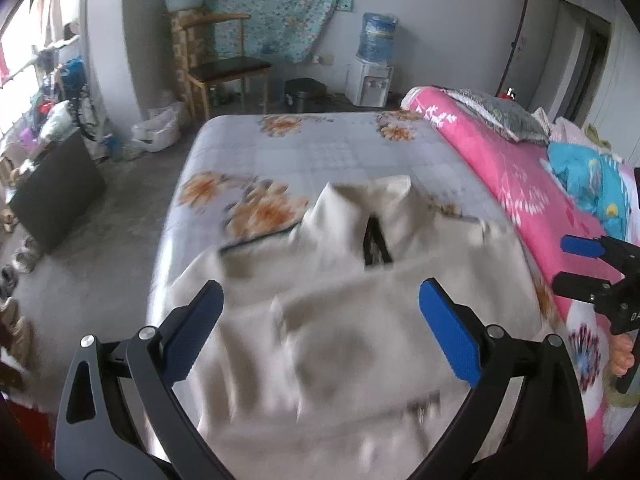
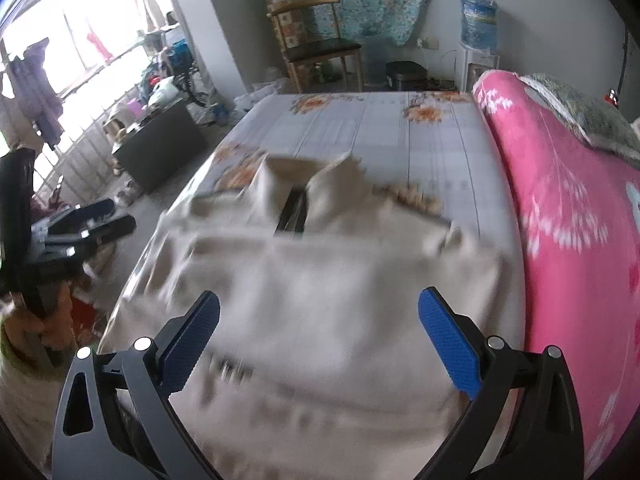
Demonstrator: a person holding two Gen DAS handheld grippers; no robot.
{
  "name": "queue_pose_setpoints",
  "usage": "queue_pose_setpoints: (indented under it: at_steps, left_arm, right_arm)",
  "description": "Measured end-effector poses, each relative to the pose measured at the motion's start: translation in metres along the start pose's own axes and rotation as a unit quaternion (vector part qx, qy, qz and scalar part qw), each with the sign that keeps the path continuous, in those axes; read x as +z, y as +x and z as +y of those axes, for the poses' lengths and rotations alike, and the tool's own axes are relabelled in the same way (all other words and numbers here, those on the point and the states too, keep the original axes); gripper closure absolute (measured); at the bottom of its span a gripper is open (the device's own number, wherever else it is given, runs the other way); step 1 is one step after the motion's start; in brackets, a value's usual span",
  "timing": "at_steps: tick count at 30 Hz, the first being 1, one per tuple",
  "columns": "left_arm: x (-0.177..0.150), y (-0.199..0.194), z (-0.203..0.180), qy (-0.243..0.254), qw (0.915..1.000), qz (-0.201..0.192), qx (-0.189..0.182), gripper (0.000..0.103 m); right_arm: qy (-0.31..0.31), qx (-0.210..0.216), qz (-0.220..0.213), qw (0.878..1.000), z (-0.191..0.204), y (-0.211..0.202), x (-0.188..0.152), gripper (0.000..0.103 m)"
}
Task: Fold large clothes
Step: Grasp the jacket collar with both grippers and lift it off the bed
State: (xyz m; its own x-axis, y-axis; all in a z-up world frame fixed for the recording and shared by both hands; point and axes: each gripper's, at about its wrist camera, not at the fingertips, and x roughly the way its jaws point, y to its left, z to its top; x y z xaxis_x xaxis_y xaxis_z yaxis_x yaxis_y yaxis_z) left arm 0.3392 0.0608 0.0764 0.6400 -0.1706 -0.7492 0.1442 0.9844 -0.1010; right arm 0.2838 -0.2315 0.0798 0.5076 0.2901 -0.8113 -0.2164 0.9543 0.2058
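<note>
A cream collared cloth garment (image 1: 340, 300) lies blurred across the lower centre, on a floral-sheeted bed (image 1: 320, 148). Left tongs (image 1: 320, 328) and right tongs (image 2: 320, 332) both gape apart, empty. Grabbing unevenly risks a crooked fold.

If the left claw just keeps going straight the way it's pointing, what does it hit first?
Most likely the cream garment spread on the bed. The open left claw points down onto it; blur hides the exact spot.

Motion blur smears the cream garment (image 1: 340, 320), its near hem cut off by the bottom edge.
</note>
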Motion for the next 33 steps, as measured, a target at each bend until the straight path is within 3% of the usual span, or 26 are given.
queue_pose_setpoints:
  at_steps: [3, 6, 12, 17, 18, 19, 20, 22, 27, 33]
  left_arm:
    - [0.030, 0.045, -0.003, -0.020, 0.9995, 0.000, -0.025, 0.014]
    - [0.053, 0.084, -0.004, -0.028, 0.9993, 0.000, -0.024, 0.020]
    - [0.076, 0.162, -0.002, -0.026, 0.9990, 0.033, -0.016, 0.032]
    - [0.071, 0.205, 0.004, -0.040, 0.9952, 0.086, -0.024, 0.056]
    - [0.068, 0.208, 0.004, -0.038, 0.9945, 0.093, -0.028, 0.069]
    - [0.066, 0.208, 0.002, -0.035, 0.9942, 0.096, -0.033, 0.080]
    - [0.064, 0.207, 0.001, -0.030, 0.9945, 0.094, -0.035, 0.082]
    - [0.060, 0.194, -0.006, -0.011, 0.9959, 0.081, -0.038, 0.092]
    - [0.046, 0.140, -0.019, 0.038, 0.9966, 0.056, -0.046, 0.097]
    - [0.005, 0.083, -0.035, 0.098, 0.9918, 0.061, -0.054, 0.097]
  right_arm:
    - [0.009, 0.004, 0.006, 1.000, -0.010, 0.037, 0.046, 0.006]
    - [0.037, 0.019, 0.022, 0.999, -0.023, 0.083, 0.084, 0.007]
    - [0.091, 0.013, 0.058, 0.994, -0.048, 0.171, 0.135, 0.023]
    - [0.112, 0.016, 0.102, 0.988, -0.061, 0.216, 0.137, 0.048]
    - [0.108, 0.015, 0.113, 0.988, -0.061, 0.222, 0.134, 0.052]
    - [0.104, 0.017, 0.118, 0.987, -0.060, 0.223, 0.130, 0.061]
    - [0.100, 0.021, 0.120, 0.987, -0.059, 0.223, 0.127, 0.073]
    - [0.086, 0.030, 0.121, 0.988, -0.055, 0.213, 0.121, 0.087]
    - [0.029, 0.028, 0.099, 0.994, -0.036, 0.170, 0.105, 0.094]
    - [-0.043, 0.021, 0.089, 0.995, -0.011, 0.119, 0.051, 0.094]
